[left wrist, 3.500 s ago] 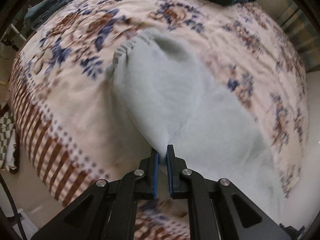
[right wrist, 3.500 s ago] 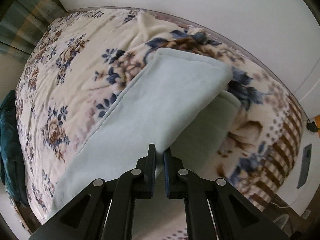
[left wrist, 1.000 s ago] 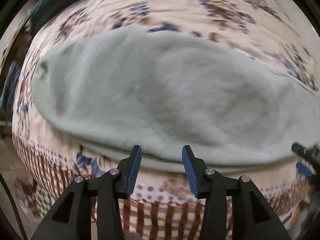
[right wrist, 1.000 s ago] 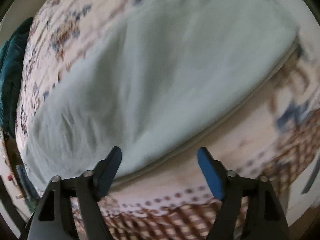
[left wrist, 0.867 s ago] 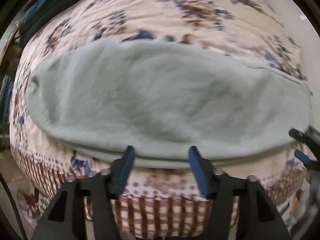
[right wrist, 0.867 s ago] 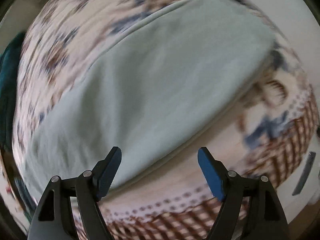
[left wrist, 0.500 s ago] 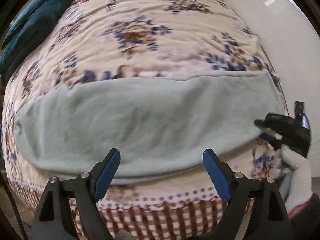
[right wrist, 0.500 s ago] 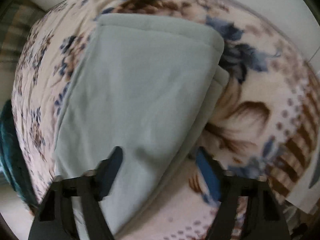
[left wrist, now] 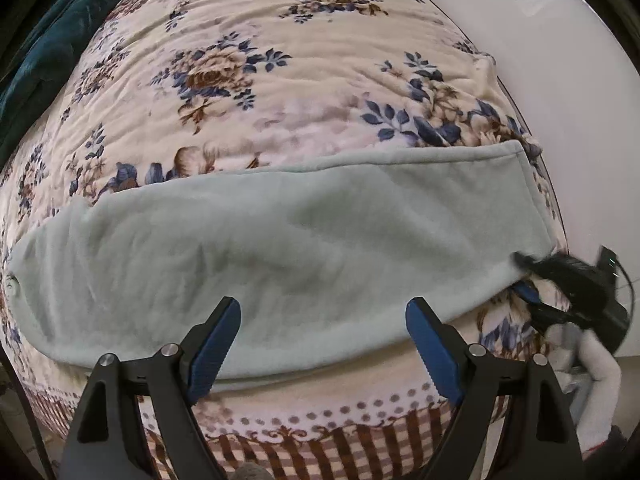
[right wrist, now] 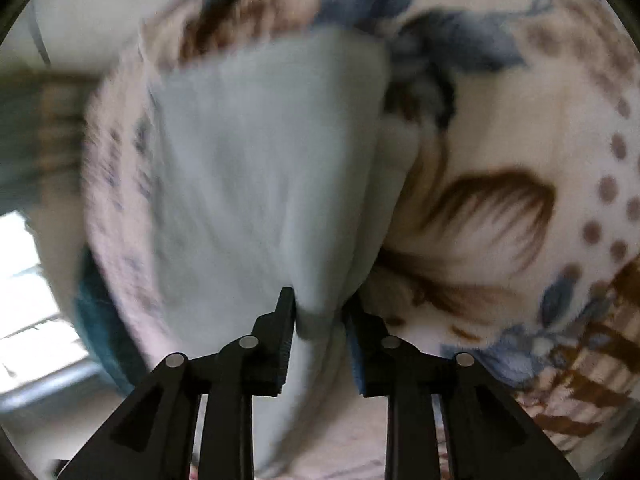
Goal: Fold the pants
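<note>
Lying flat: one pants (left wrist: 280, 248) on one blanket (left wrist: 280, 60) | left gripper (left wrist: 322, 344) wide | right gripper (right wrist: 320, 320) pinching pants

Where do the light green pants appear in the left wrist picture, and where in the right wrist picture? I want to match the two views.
Left wrist: the pants lie as a wide band across the middle, above the open left gripper.
Right wrist: the pants fill the centre and narrow down into the right gripper.
Shared landmark: the floral blanket under the pants.
</note>
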